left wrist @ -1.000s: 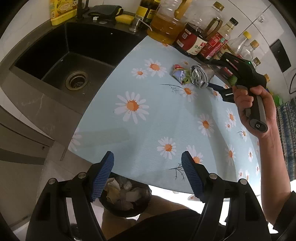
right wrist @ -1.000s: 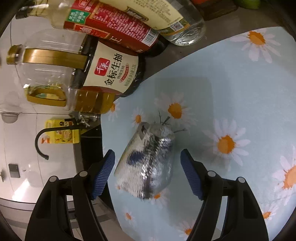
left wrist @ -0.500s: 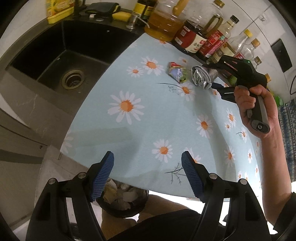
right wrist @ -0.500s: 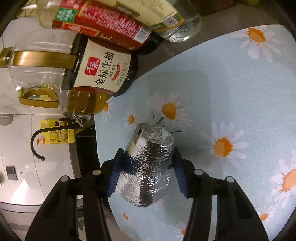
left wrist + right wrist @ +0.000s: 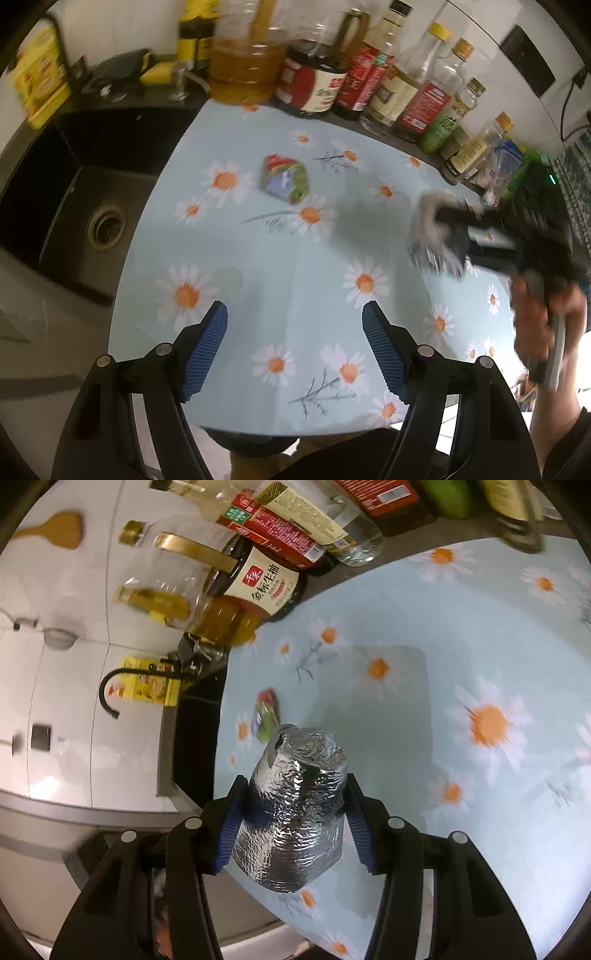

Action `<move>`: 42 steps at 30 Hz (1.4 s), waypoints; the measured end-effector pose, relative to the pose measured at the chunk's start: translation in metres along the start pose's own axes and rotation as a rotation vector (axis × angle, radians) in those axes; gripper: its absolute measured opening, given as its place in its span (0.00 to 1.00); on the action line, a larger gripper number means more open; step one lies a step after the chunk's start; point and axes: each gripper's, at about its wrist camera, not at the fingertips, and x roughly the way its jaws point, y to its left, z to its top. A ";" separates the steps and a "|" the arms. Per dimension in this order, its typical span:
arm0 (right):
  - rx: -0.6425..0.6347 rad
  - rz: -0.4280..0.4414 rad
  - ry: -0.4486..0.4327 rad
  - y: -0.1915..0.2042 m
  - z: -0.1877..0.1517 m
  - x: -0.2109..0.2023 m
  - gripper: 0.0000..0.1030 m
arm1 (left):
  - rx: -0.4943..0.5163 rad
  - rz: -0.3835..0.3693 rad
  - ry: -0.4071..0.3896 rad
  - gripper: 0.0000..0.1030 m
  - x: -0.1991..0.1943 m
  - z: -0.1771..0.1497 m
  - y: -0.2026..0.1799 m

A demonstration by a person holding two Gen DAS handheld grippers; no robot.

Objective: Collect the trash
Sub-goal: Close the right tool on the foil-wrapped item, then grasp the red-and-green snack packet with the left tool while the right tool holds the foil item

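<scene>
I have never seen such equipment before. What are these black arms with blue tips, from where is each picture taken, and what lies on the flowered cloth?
There is no robot here. A person holds a hand-operated two-finger gripper in each hand, and each gripper carries a wide-angle camera that looks forward along its fingers, so the edges of each picture bend.

The left wrist view shows the left gripper open and holding nothing, above a daisy tablecloth. On the cloth lies a colourful crumpled wrapper. Sauce and oil bottles stand along the back, and a dark sink is at the left. The person's hand and the other gripper appear blurred at the right.

The right wrist view shows the right gripper shut on a silver foil packet, a piece of trash being collected.
</scene>
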 end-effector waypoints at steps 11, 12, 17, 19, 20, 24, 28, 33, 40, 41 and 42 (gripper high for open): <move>-0.092 -0.113 -0.055 -0.011 -0.053 -0.041 0.51 | 0.088 0.062 0.018 0.79 0.031 0.059 -0.016; -0.102 -0.118 -0.058 -0.011 -0.055 -0.043 0.51 | 0.093 0.065 0.021 0.79 0.035 0.063 -0.017; -0.137 -0.149 -0.064 -0.012 -0.066 -0.049 0.52 | 0.125 0.068 0.042 0.79 0.066 0.087 -0.019; -0.136 -0.145 -0.057 -0.015 -0.070 -0.049 0.52 | 0.119 0.080 0.061 0.79 0.080 0.095 -0.017; -0.132 -0.140 -0.052 -0.017 -0.072 -0.050 0.52 | 0.121 0.077 0.068 0.79 0.086 0.099 -0.016; -0.097 -0.151 -0.045 -0.027 -0.077 -0.052 0.52 | 0.147 0.116 0.112 0.79 0.119 0.111 -0.011; -0.081 -0.157 -0.050 -0.034 -0.079 -0.056 0.52 | 0.131 0.106 0.136 0.77 0.135 0.117 -0.008; -0.065 -0.163 -0.055 -0.040 -0.078 -0.059 0.52 | 0.148 0.102 0.142 0.68 0.144 0.121 -0.013; -0.058 -0.158 -0.062 -0.040 -0.076 -0.060 0.52 | 0.139 0.106 0.146 0.56 0.151 0.123 -0.014; -0.057 -0.158 -0.062 -0.040 -0.076 -0.061 0.52 | 0.139 0.107 0.141 0.52 0.151 0.124 -0.014; -0.054 -0.154 -0.061 -0.040 -0.076 -0.061 0.52 | 0.138 0.108 0.138 0.47 0.151 0.126 -0.013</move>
